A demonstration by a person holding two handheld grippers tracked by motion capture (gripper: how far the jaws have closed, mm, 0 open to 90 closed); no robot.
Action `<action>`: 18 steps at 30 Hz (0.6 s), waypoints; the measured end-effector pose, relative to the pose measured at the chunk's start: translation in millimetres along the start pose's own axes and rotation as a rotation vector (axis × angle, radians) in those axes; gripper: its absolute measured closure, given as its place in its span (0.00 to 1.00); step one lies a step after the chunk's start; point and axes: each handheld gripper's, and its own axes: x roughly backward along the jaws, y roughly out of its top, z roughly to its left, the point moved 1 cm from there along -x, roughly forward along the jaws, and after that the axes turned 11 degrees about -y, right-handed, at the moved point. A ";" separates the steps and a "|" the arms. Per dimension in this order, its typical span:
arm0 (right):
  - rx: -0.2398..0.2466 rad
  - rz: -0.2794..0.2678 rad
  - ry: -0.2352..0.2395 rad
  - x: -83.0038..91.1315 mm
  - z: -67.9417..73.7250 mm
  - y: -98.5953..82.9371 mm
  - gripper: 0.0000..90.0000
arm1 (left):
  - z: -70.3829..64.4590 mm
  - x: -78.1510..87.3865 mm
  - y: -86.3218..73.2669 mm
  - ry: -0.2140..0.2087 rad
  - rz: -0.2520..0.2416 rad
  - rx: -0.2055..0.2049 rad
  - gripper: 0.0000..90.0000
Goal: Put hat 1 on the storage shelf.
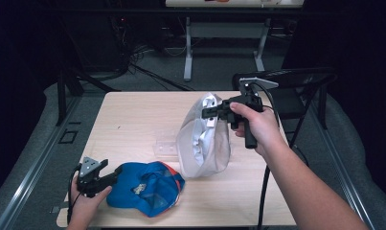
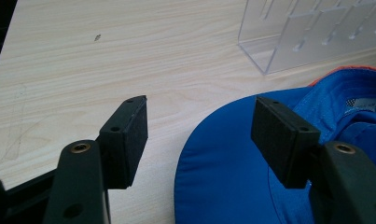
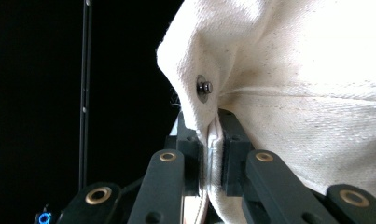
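Note:
A white cap [image 1: 203,139] hangs above the middle of the table, held up by its edge. My right gripper [image 1: 209,113] is shut on that edge; in the right gripper view the cream fabric [image 3: 311,93] with a metal snap [image 3: 204,87] is pinched between the jaws at my right gripper [image 3: 212,154]. A blue cap [image 1: 145,188] with an orange trim lies at the table's front left. My left gripper [image 1: 115,173] stands open at its brim. In the left gripper view the blue cap's brim [image 2: 223,177] lies between the jaws of my left gripper [image 2: 202,135], not touching them.
A clear acrylic stand [image 2: 311,32] sits on the wooden table [image 1: 133,120] just behind the blue cap, also seen as the clear stand [image 1: 164,143]. A black chair [image 1: 296,86] stands at the table's right far corner. A white-legged table [image 1: 224,38] is farther back.

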 end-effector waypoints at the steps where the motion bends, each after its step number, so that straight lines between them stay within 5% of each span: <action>1: -0.006 -0.016 0.006 -3.5 1.9 5.1 0.91 | 0.0 -0.1 0.1 0.000 0.000 0.000 0.41; 18: -0.042 -0.076 0.004 -37.1 14.8 41.4 0.90 | 3.4 0.7 0.9 -0.003 -0.001 -0.002 0.41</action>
